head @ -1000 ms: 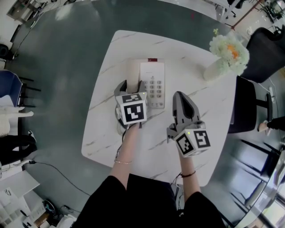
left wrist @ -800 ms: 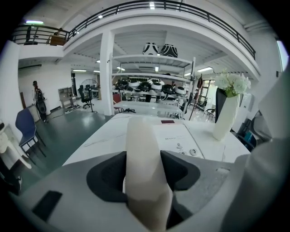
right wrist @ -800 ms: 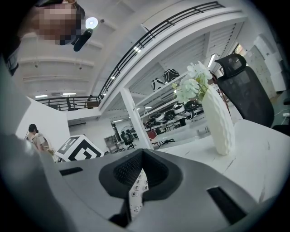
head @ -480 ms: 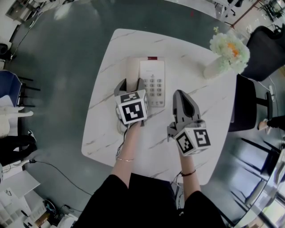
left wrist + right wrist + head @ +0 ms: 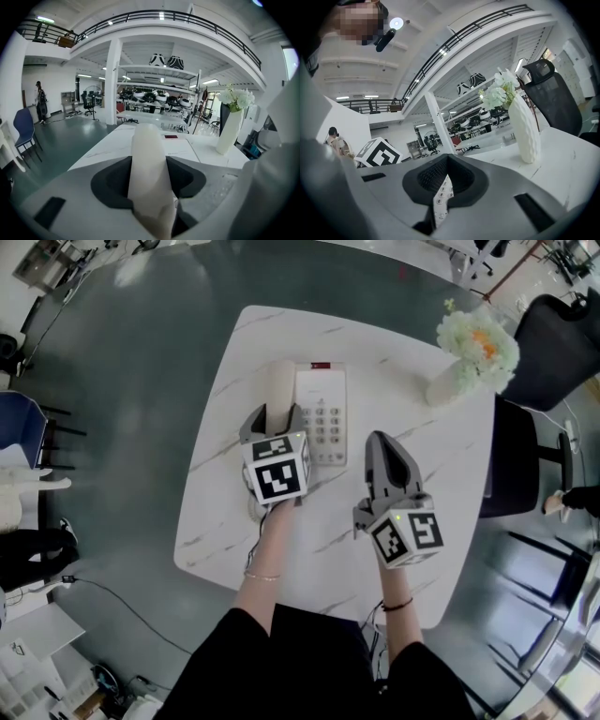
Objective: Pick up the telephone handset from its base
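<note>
A white telephone base (image 5: pixel 322 418) with a keypad lies on the white marble table (image 5: pixel 422 493). Its handset (image 5: pixel 281 382) rests in the cradle along the base's left side. My left gripper (image 5: pixel 277 418) comes at it from the near end. In the left gripper view the handset (image 5: pixel 146 140) fills the gap between the two jaws of the left gripper (image 5: pixel 148 180), and the pads lie against its sides. My right gripper (image 5: pixel 378 441) hovers to the right of the phone, its jaws together with nothing held. Through the narrow slit of the right gripper (image 5: pixel 443 190) a strip of keypad shows.
A white vase (image 5: pixel 448 385) with pale flowers (image 5: pixel 480 341) stands at the table's far right corner. A black office chair (image 5: pixel 558 343) is beyond it. The phone's cord (image 5: pixel 255 510) trails off near my left wrist. Grey floor surrounds the table.
My left gripper has shifted slightly on the handset, with its jaws drawn a little closer to its sides. The right gripper has stayed where it was.
</note>
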Available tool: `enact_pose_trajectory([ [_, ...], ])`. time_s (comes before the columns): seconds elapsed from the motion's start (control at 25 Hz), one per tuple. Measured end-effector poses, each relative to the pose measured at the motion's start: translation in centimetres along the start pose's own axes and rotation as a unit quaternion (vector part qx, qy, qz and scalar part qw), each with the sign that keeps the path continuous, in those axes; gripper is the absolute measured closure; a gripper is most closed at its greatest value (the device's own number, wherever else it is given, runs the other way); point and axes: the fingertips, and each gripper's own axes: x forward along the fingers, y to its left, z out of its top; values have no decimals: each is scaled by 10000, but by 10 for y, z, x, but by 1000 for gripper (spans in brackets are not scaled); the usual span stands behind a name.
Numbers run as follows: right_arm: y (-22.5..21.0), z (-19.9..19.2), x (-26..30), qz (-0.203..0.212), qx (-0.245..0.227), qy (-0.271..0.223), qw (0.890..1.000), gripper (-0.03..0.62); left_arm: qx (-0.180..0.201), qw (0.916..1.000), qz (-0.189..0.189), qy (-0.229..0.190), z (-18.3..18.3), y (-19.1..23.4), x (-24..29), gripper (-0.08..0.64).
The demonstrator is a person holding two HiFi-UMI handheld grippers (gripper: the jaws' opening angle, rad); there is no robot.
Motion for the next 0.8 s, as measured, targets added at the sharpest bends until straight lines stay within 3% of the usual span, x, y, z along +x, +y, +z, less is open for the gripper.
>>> enact_pose_trajectory([
  [0.8, 19, 36, -26, 2, -350, -215, 9992, 600, -199, 9961, -569, -648, 34, -8, -68, 356],
])
